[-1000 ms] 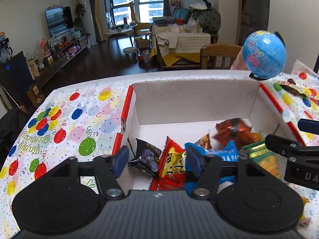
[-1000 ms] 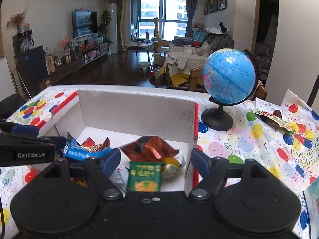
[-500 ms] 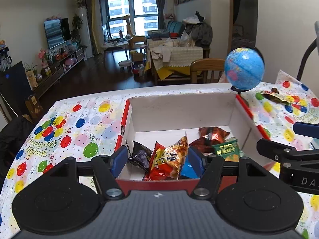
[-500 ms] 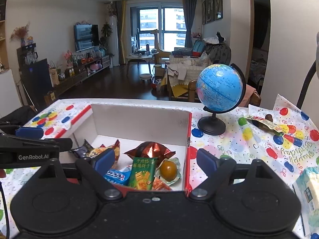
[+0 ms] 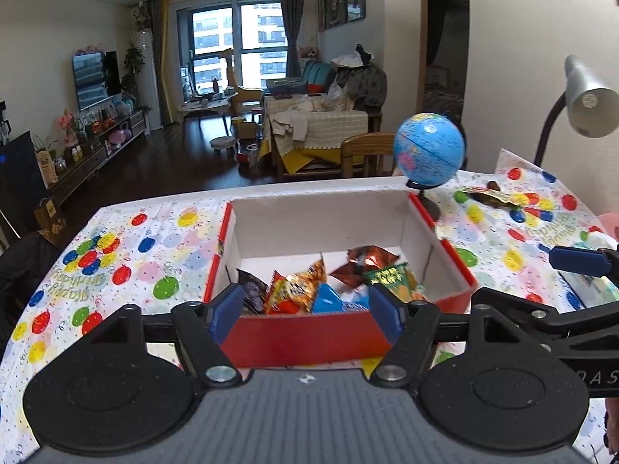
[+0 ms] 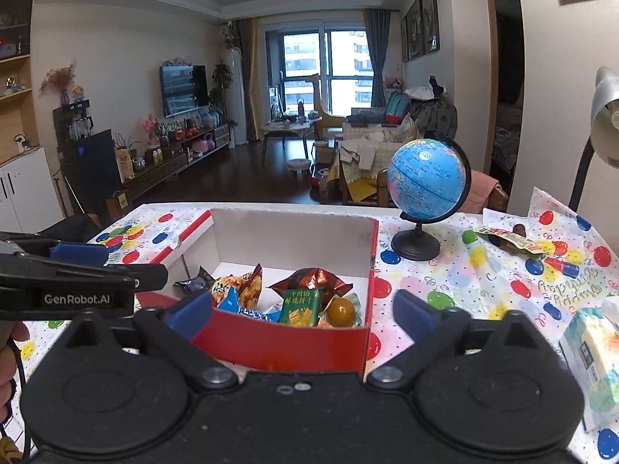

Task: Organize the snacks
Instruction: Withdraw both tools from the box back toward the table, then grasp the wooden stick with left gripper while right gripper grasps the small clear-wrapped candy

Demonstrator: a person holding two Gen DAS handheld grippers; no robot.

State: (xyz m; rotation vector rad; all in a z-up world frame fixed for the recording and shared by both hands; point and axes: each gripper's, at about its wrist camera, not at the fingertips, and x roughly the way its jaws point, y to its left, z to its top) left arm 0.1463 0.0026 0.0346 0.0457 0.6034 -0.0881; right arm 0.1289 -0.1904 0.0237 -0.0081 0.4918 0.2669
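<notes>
Red box (image 5: 309,338) w/ white inside sits on the balloon-print tablecloth (image 5: 154,255), open top, snacks piled in the near half of it. Seen from the left wrist: dark packet (image 5: 253,292) at the left, orange-red chip bag (image 5: 296,288) next to it, blue packet (image 5: 329,301) in the middle, green packet (image 5: 390,278) and brown foil bag (image 5: 365,261) toward the right wall. Right wrist view also shows a round orange snack in clear wrap (image 6: 341,311) in the box's near right corner.

Left gripper (image 5: 307,311) hovers just in front of the box's near wall, jaws apart and opening, nothing b/w the pads, touching nothing. Right gripper (image 6: 303,315) is also short of the near wall, jaws spread very wide and opening, nothing held.

Globe (image 6: 425,189) stands on the cloth just right of the box's far corner. One more snack wrapper (image 6: 506,239) lies on the cloth beyond the globe, well apart from the box. Tissue pack (image 6: 594,355) lies at the right edge near the right gripper. Desk lamp (image 5: 588,100) leans over the table's right side.
</notes>
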